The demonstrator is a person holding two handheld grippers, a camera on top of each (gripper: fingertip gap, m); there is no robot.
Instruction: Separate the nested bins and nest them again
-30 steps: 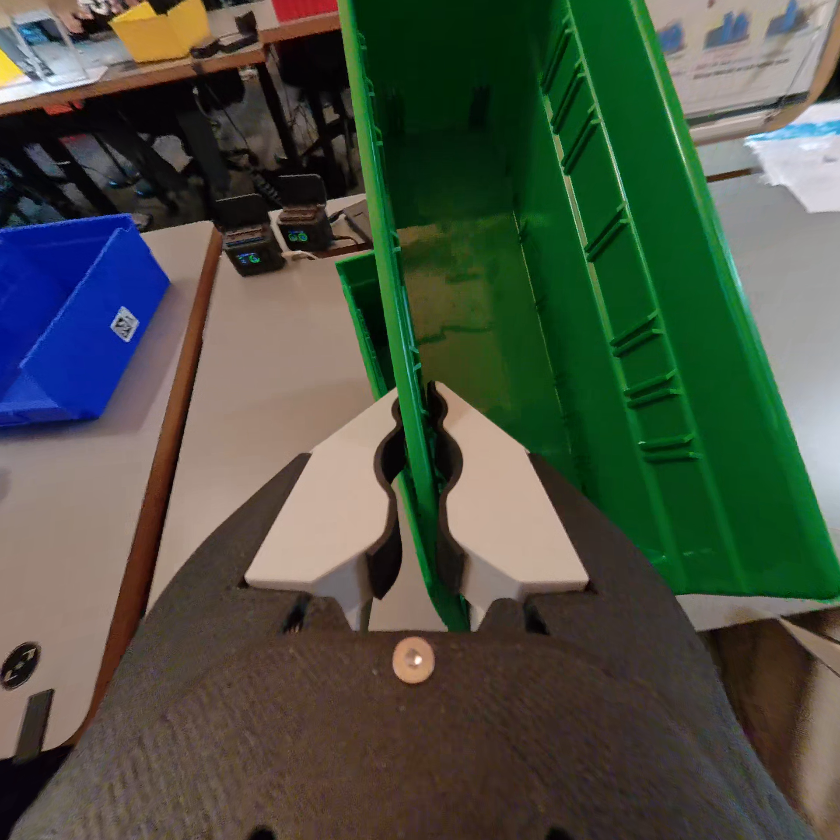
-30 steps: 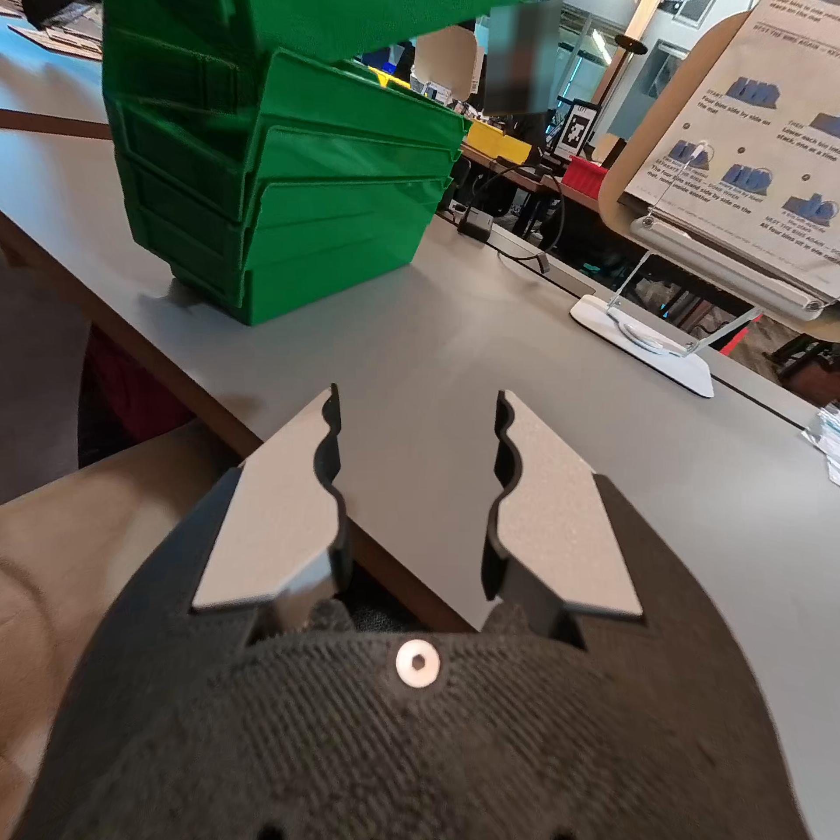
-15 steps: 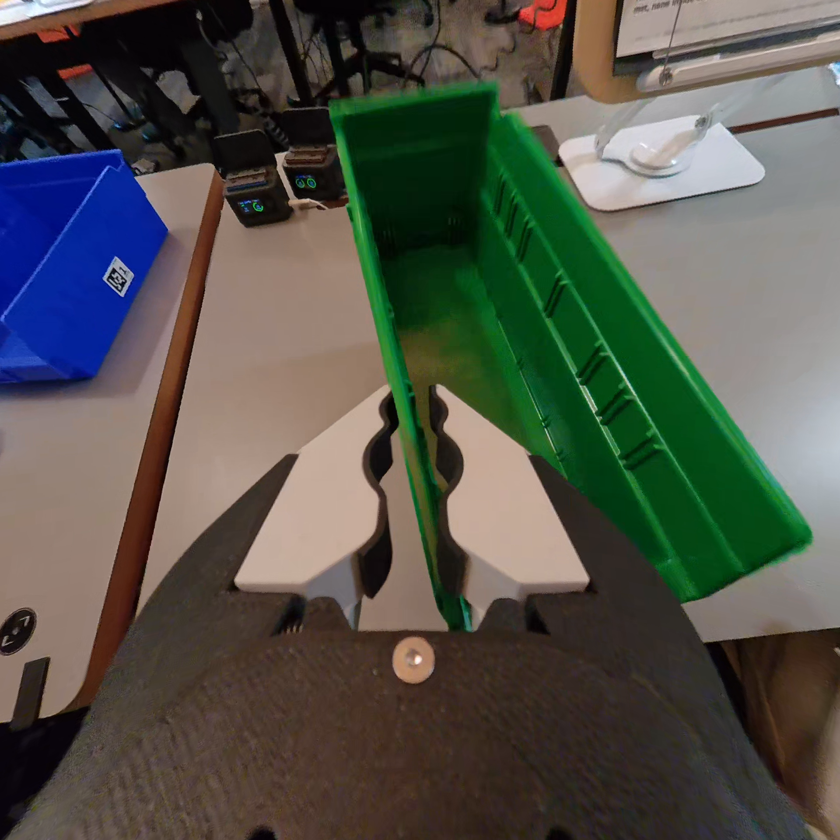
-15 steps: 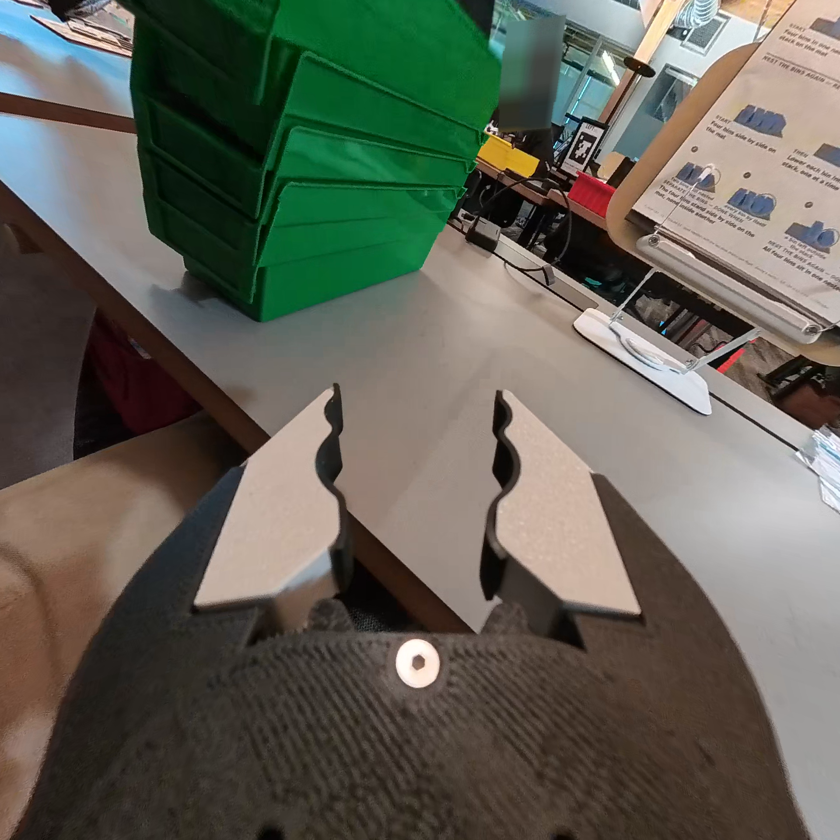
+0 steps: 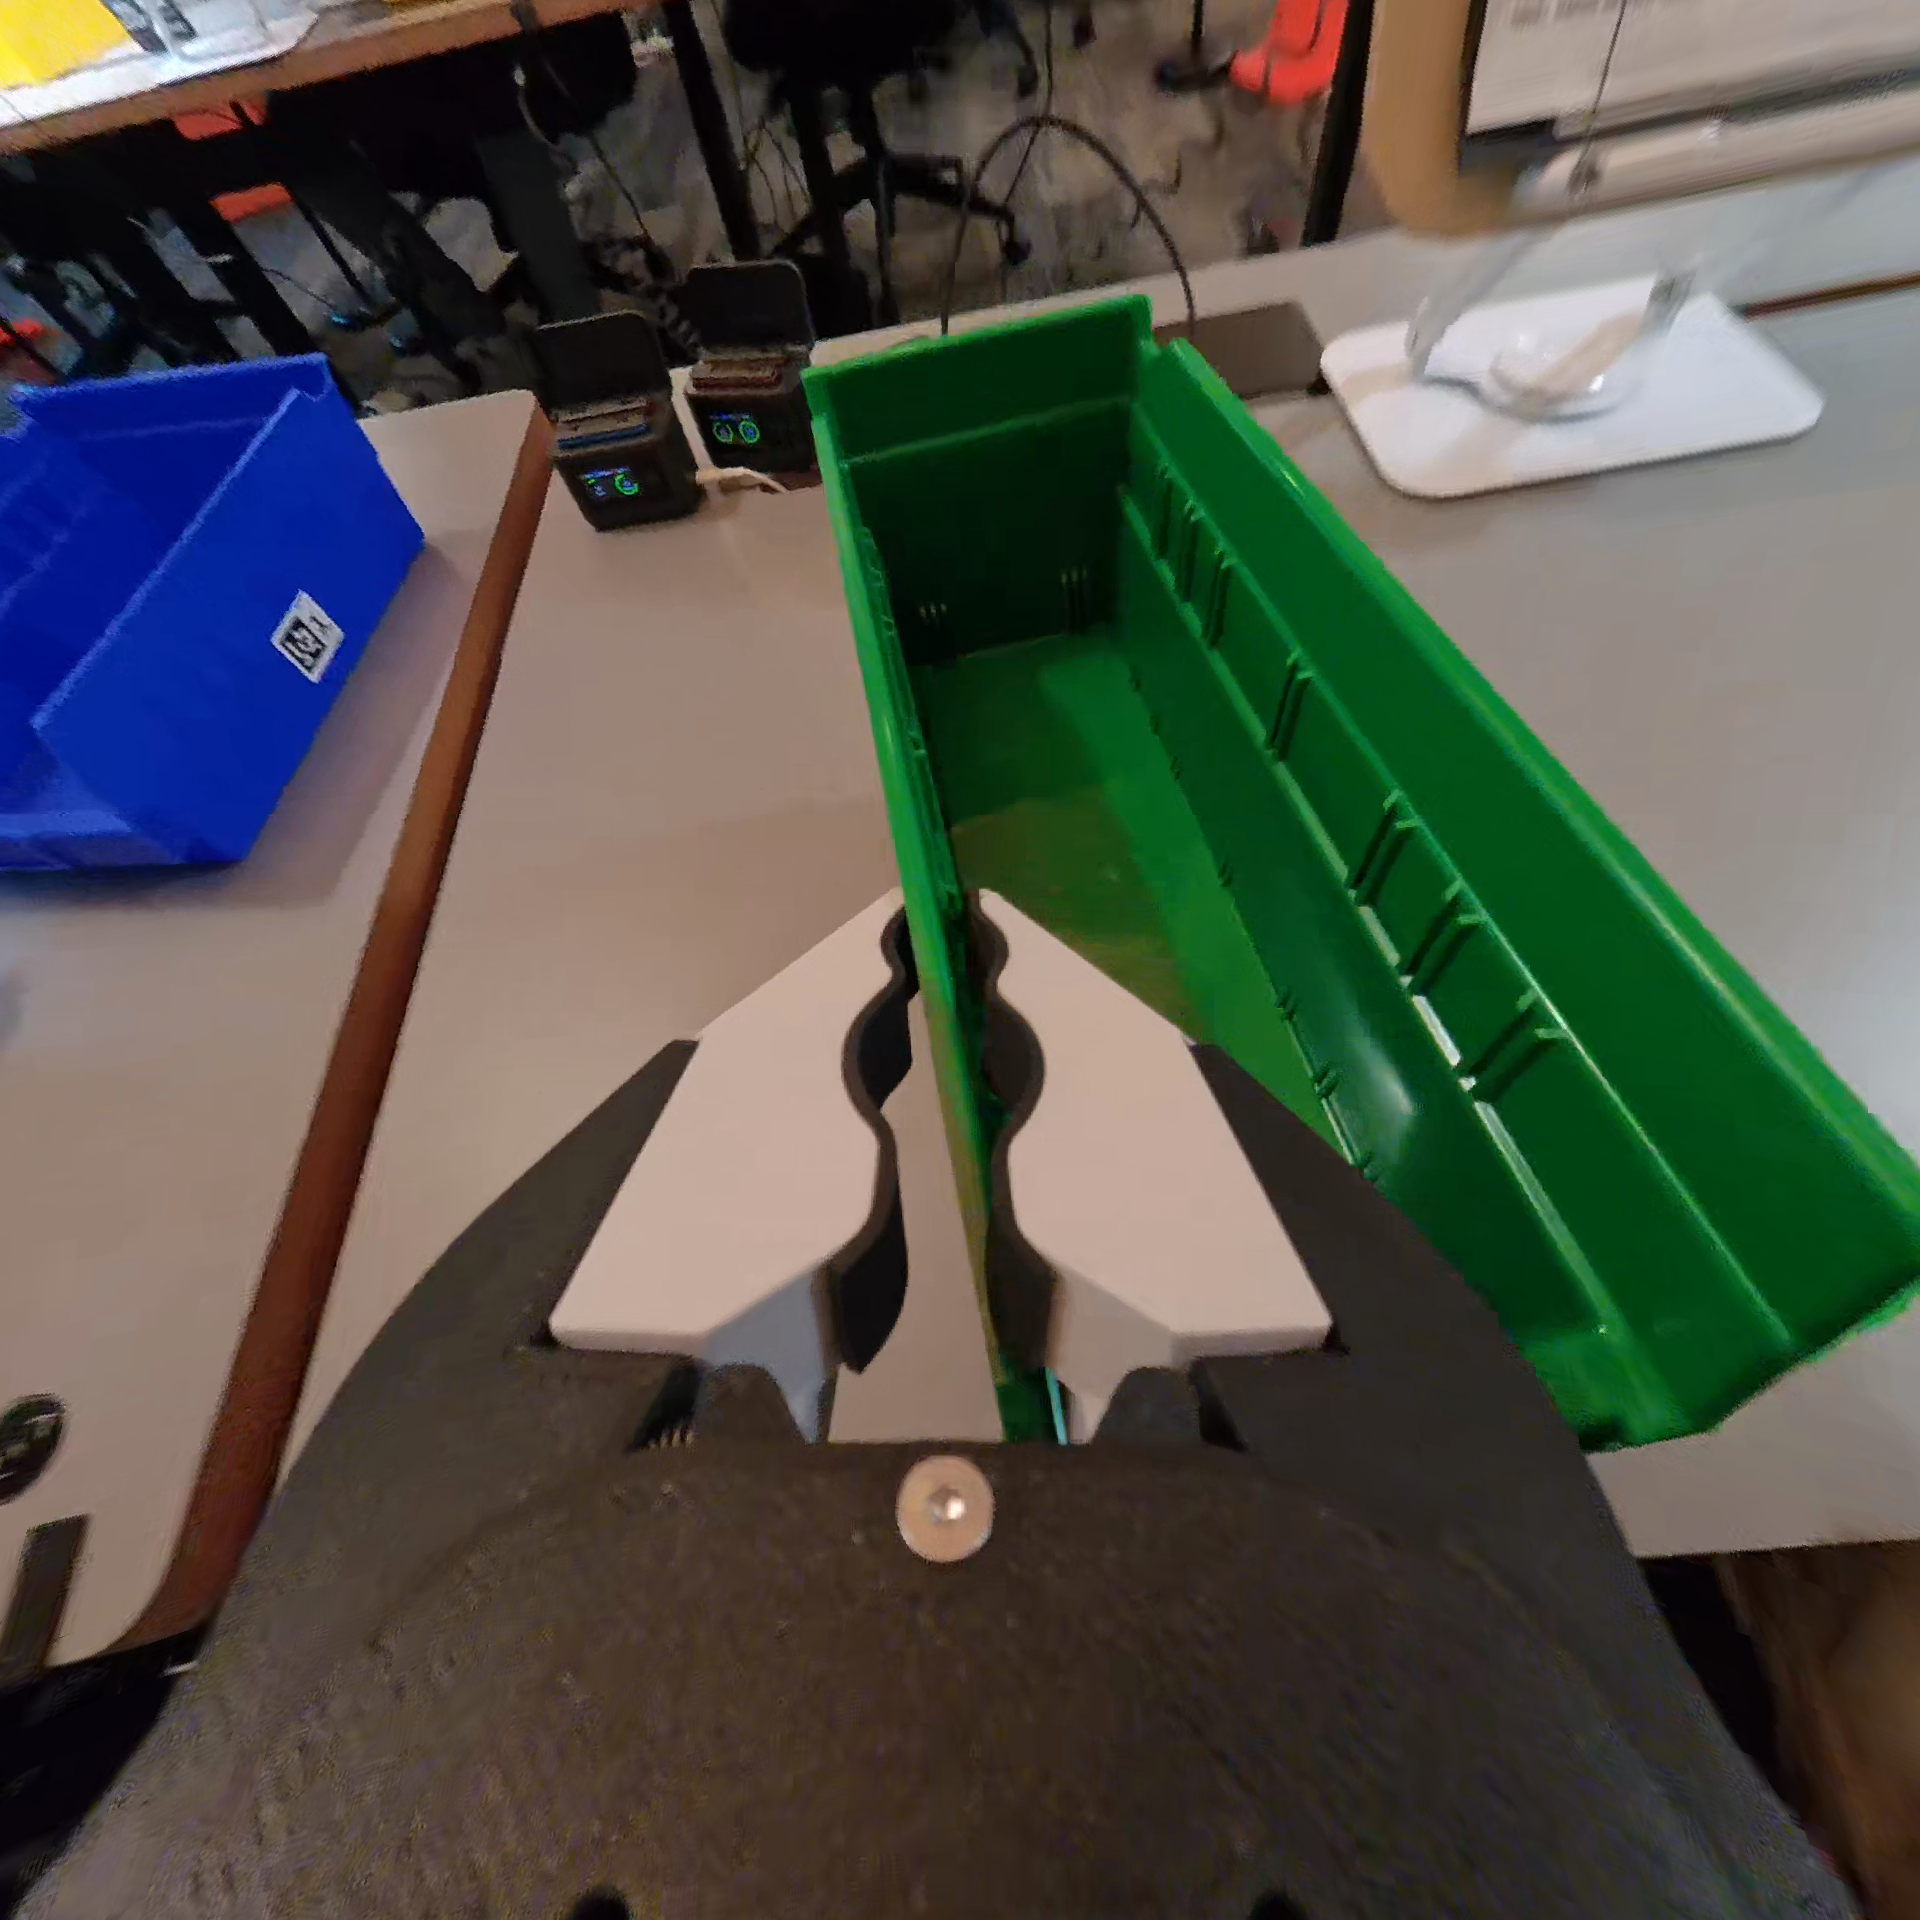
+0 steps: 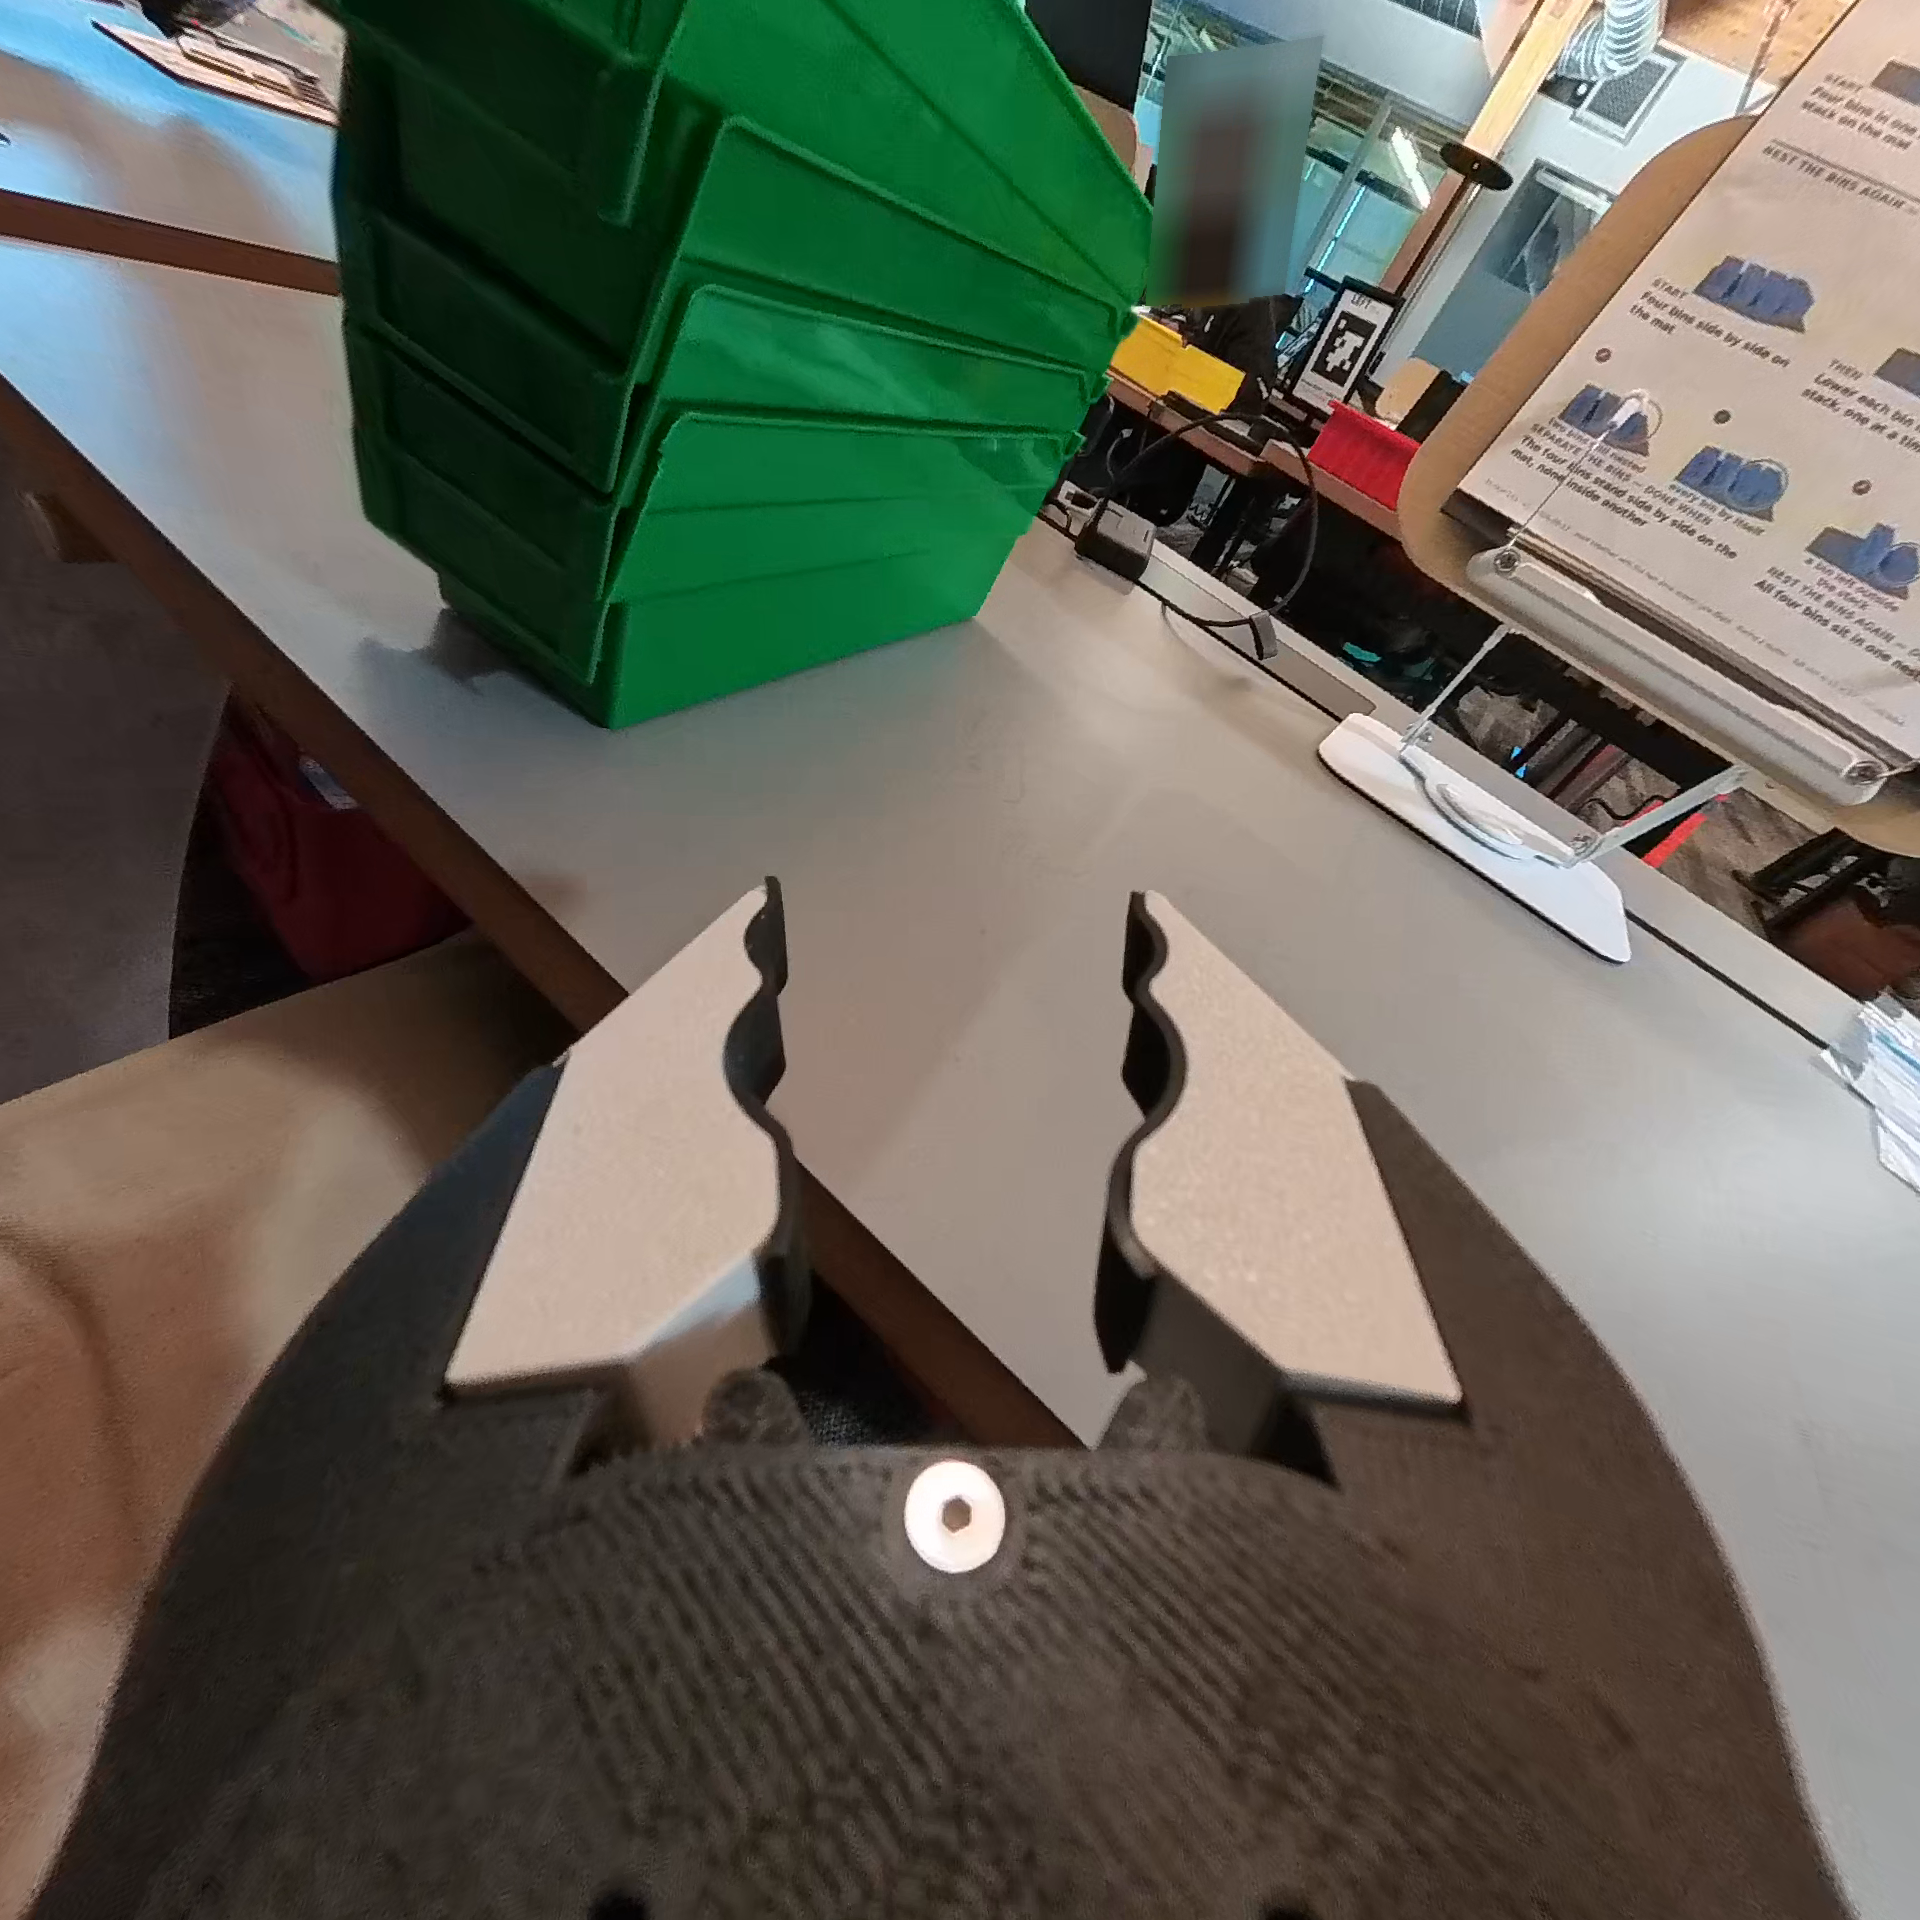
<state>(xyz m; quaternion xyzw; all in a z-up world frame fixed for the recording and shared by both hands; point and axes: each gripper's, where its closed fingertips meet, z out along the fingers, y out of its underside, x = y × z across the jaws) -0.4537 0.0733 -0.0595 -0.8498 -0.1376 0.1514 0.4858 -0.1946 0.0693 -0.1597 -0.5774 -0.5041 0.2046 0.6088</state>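
Observation:
My left gripper is shut on the left side wall of a long, empty green bin. The rim of another green bin shows just outside its far and right walls. In the right wrist view this top bin sits tilted on a stack of nested green bins near the table's front edge. My right gripper is open and empty, low over the table's front edge and well short of the stack.
A blue bin lies on the neighbouring table to the left, past a brown table edge. Two small black devices stand behind the stack. A sheet holder on a white base stands to the right. Papers lie far right.
My left gripper has lowered the green bin from a raised, steeply tilted pose down into the stack. My right gripper has stayed open, with the stack now looking a little nearer.

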